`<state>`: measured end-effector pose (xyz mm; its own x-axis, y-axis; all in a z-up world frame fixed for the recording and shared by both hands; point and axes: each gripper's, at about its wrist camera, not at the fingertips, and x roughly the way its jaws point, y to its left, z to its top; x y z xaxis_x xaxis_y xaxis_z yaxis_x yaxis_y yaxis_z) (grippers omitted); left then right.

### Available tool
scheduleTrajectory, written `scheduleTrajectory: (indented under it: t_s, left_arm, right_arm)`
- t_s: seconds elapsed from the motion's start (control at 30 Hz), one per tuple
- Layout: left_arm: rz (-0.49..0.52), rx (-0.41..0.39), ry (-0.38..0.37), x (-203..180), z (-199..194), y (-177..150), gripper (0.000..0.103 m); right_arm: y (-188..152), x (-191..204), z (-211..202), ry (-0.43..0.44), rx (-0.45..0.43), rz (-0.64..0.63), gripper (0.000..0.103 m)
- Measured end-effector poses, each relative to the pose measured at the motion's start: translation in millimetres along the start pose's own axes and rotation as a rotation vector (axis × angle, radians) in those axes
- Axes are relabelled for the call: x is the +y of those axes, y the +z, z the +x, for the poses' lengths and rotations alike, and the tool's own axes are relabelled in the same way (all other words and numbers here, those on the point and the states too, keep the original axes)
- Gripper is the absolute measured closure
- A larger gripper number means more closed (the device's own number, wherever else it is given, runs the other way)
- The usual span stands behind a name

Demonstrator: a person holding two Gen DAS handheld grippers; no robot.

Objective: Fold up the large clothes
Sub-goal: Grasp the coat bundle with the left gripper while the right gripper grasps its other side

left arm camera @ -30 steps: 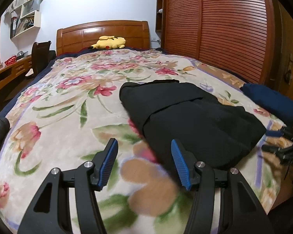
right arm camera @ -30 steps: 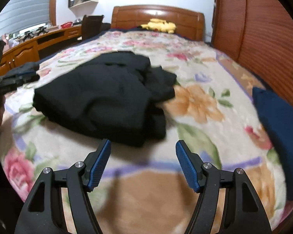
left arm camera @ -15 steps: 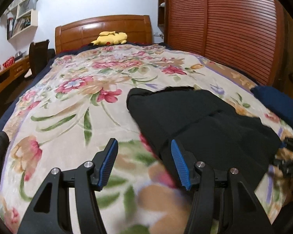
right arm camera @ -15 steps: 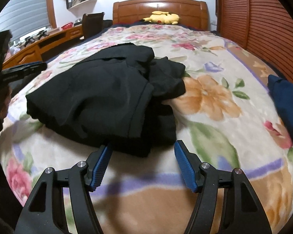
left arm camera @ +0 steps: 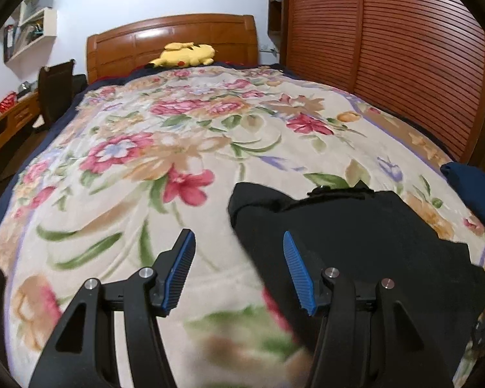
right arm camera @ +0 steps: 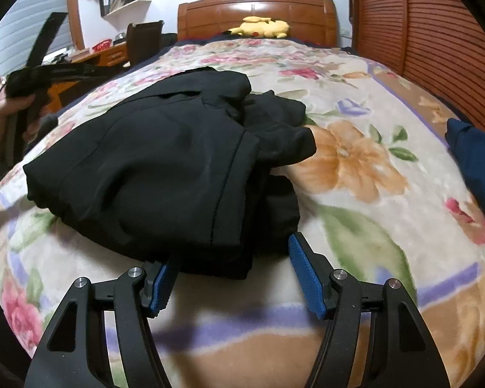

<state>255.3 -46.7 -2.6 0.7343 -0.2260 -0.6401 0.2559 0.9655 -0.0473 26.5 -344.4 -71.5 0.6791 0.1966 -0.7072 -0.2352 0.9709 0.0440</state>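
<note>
A: Jaw state, nearest first?

B: Right gripper [right arm camera: 234, 258] jaws apart, straddling the near edge of the black garment [right arm camera: 165, 161]; pads not pressing. Left gripper [left arm camera: 237, 271] jaws apart, nothing held, at the garment's left edge.

A: Garment location?

B: Bunched on the floral blanket [left arm camera: 165, 161] covering the bed; beyond, 1 yellow plush toy [left arm camera: 184, 54] by the headboard [left arm camera: 171, 37].

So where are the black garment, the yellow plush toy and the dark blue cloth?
black garment [right arm camera: 165, 174], right wrist view, on its broad top panel.
yellow plush toy [left arm camera: 186, 54], left wrist view, on its body.
dark blue cloth [right arm camera: 478, 161], right wrist view, on its upper surface.
</note>
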Motion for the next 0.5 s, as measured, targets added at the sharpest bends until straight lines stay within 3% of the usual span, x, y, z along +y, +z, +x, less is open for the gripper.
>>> scheduleTrajectory:
  t_s: [0.23,0.5]
  left_arm:
    - [0.0,0.089,-0.026,-15,58,11,0.047]
    - [0.059,0.133,0.031,-29,94,11,0.042]
  right_arm:
    - [2,-1,2,0.004,0.0,0.005,0.036]
    - [3,-1,2,-0.004,-0.001,-0.001,0.036]
